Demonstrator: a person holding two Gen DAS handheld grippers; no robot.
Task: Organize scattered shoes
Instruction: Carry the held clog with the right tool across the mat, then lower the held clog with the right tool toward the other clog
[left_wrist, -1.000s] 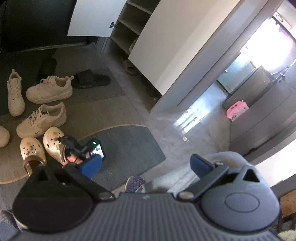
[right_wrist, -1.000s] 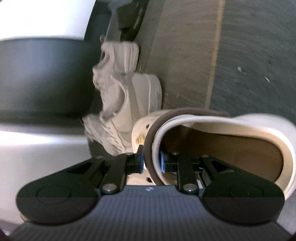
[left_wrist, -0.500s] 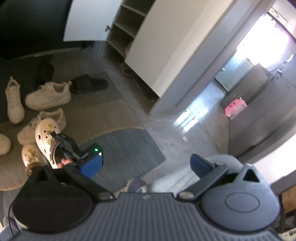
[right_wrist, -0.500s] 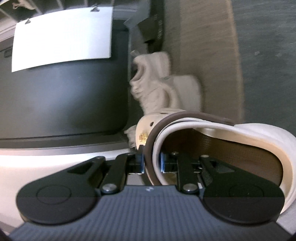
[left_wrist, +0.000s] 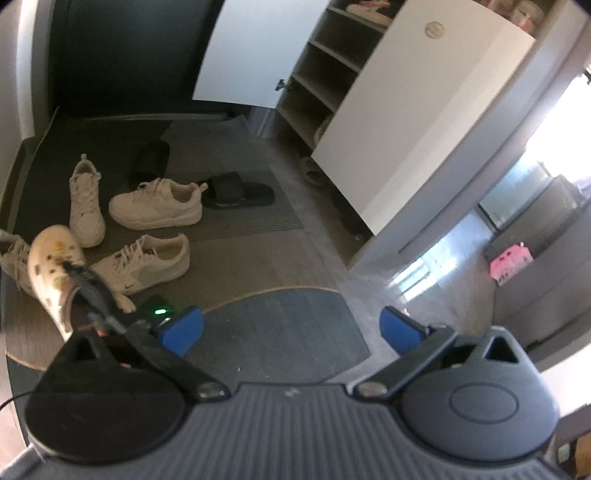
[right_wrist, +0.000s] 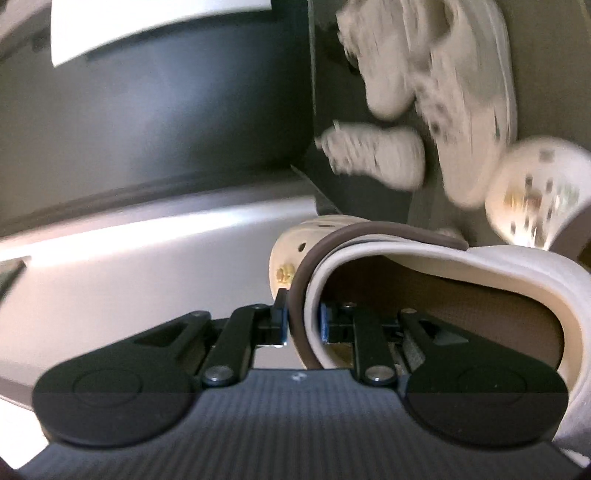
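My right tongs (right_wrist: 303, 325) pinch the cream clog (right_wrist: 424, 280) by its rim, lifted above the mat (left_wrist: 236, 258); my left tongs (left_wrist: 291, 328) hang spread, empty. I judge I'm mid-carry: next needs a placement spot, perhaps the open cabinet (left_wrist: 317, 92).

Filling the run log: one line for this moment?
right tongs: shut on cream clog | left tongs: open, empty | sneakers on mat

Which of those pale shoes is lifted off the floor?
The cream clog, pinched at its rim by the right gripper; the white sneakers all lie on the mat.
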